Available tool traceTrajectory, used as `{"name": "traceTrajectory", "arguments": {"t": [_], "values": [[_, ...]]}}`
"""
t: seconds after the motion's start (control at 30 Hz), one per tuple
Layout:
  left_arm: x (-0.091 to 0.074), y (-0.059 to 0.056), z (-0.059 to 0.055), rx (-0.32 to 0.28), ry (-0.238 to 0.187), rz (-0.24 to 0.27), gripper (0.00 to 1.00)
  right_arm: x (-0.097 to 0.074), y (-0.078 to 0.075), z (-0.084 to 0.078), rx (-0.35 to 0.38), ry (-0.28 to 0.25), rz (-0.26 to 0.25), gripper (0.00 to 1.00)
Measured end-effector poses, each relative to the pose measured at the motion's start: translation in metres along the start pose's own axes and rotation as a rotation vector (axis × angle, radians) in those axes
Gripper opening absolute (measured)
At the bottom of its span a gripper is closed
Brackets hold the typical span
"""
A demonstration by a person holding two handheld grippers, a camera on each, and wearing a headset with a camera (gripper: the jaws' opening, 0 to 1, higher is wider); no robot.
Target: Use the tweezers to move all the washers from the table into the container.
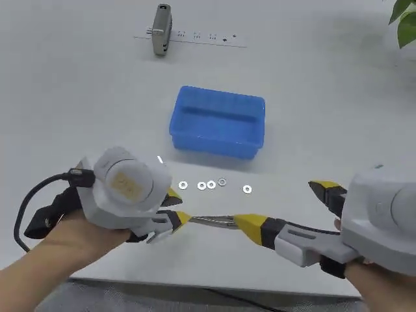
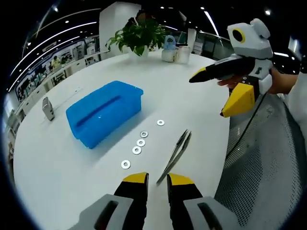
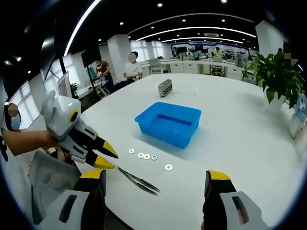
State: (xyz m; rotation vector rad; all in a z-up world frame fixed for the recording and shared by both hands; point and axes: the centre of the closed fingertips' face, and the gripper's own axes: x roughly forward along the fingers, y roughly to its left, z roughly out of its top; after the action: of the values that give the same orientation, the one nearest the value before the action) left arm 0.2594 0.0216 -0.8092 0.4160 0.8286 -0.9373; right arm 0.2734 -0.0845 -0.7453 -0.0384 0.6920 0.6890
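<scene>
Several small metal washers (image 1: 211, 185) lie in a row on the white table, in front of the blue plastic container (image 1: 218, 95). The metal tweezers (image 1: 214, 222) lie flat nearer me. My left gripper (image 1: 178, 205) has its jaws a narrow gap apart, with the tweezers' joined end (image 2: 163, 175) right at its tips (image 2: 158, 179). My right gripper (image 1: 281, 205) is wide open, and the tweezers' pointed end (image 3: 153, 189) lies between its jaws (image 3: 156, 176). The container (image 2: 103, 112) and washers (image 2: 140, 142) sit beyond the tweezers; the right gripper view also has the washers (image 3: 147, 156) and container (image 3: 168, 122).
A power strip with a grey adapter (image 1: 162, 29) lies at the table's far side. A potted plant (image 1: 406, 19) stands at the far right. The table's front edge (image 1: 214, 283) runs just below both grippers. A black cable (image 1: 29, 205) trails from the left gripper. People stand far behind (image 3: 129, 67).
</scene>
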Motion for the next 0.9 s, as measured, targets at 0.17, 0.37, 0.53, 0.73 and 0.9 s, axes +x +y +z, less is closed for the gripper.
{"name": "traceTrajectory", "arguments": {"t": [0.17, 0.37, 0.53, 0.73, 0.9], "values": [[0.011, -0.001, -0.011, 0.070, 0.048, -0.021, 0.08, 0.003, 0.000, -0.003, 0.006, 0.009, 0.007, 0.83], [0.016, -0.003, -0.013, 0.134, 0.060, -0.034, 0.00, 0.010, 0.007, -0.004, -0.020, 0.022, 0.040, 0.78], [0.012, -0.010, -0.012, 0.192, 0.067, -0.046, 0.00, 0.022, 0.023, -0.011, -0.116, 0.073, 0.126, 0.57], [-0.004, -0.012, -0.001, 0.195, 0.059, -0.046, 0.00, 0.046, 0.036, -0.031, -0.322, 0.159, 0.191, 0.46], [-0.021, -0.015, 0.019, 0.175, 0.001, -0.054, 0.00, 0.060, 0.044, -0.038, -0.438, 0.201, 0.223, 0.38]]}}
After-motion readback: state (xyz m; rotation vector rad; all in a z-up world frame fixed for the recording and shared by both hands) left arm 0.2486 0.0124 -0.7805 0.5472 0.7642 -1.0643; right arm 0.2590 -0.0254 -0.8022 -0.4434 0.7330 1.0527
